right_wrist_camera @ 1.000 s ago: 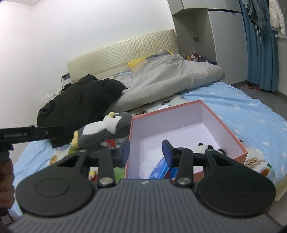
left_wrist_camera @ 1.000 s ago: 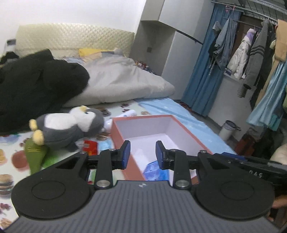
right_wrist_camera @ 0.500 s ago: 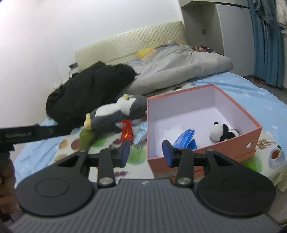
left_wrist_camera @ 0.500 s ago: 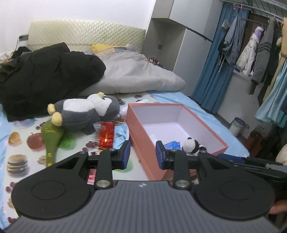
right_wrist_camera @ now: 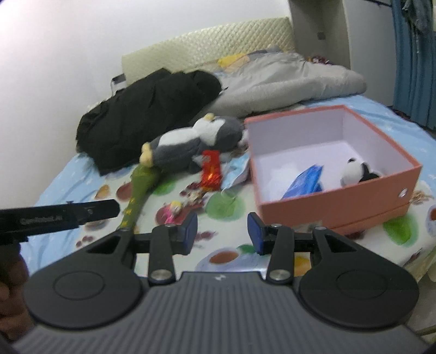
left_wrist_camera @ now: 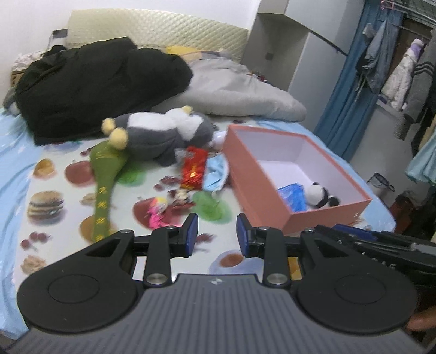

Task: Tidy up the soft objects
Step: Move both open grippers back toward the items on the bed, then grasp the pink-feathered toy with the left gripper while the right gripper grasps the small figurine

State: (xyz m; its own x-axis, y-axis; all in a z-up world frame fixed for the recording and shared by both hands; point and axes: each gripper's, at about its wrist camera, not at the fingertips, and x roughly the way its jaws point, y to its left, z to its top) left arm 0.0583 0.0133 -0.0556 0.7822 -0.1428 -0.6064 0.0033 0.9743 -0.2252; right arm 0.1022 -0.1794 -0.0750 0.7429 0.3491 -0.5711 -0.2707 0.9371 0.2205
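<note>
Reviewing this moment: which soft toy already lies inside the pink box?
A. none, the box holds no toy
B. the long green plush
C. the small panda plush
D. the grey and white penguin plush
C: the small panda plush lies in the pink box beside a blue packet, while the penguin plush and the long green plush lie outside on the printed bed cover.

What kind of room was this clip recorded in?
Most likely a bedroom: the work surface is a bed with a cream quilted headboard and a rumpled grey duvet. Clothes hang on an open rail beside a blue curtain.
</note>
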